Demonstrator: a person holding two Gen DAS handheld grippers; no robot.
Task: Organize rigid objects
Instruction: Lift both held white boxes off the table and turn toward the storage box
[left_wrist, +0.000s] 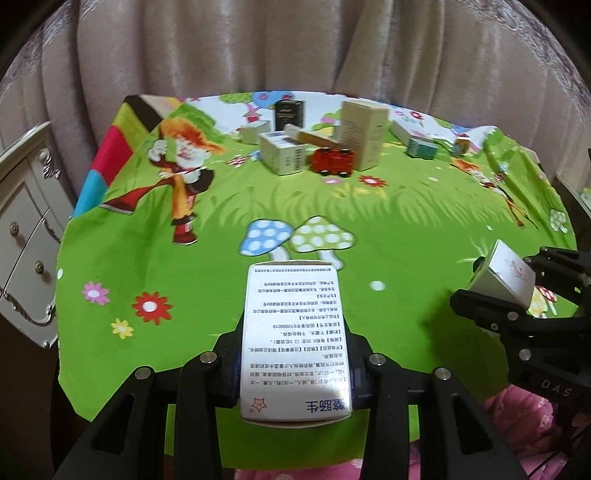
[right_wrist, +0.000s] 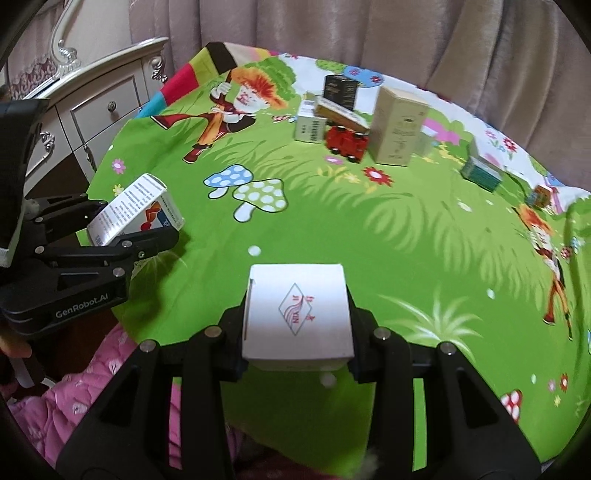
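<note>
My left gripper (left_wrist: 293, 350) is shut on a long white medicine box (left_wrist: 291, 332) with printed text, held above the near edge of the table. The same box shows in the right wrist view (right_wrist: 136, 210), clamped in the left gripper (right_wrist: 147, 229). My right gripper (right_wrist: 297, 332) is shut on a small white box with a red diamond logo (right_wrist: 297, 314). That box also shows in the left wrist view (left_wrist: 502, 273), held in the right gripper (left_wrist: 491, 291). Both boxes hang over the green cartoon cloth (left_wrist: 369, 206).
A cluster stands at the far side: a tall beige box (left_wrist: 364, 133), a black box (left_wrist: 289, 112), white boxes (left_wrist: 282, 153), a red toy truck (left_wrist: 332, 160) and a teal box (left_wrist: 423, 147). A white dresser (left_wrist: 26, 229) stands left. Curtains hang behind.
</note>
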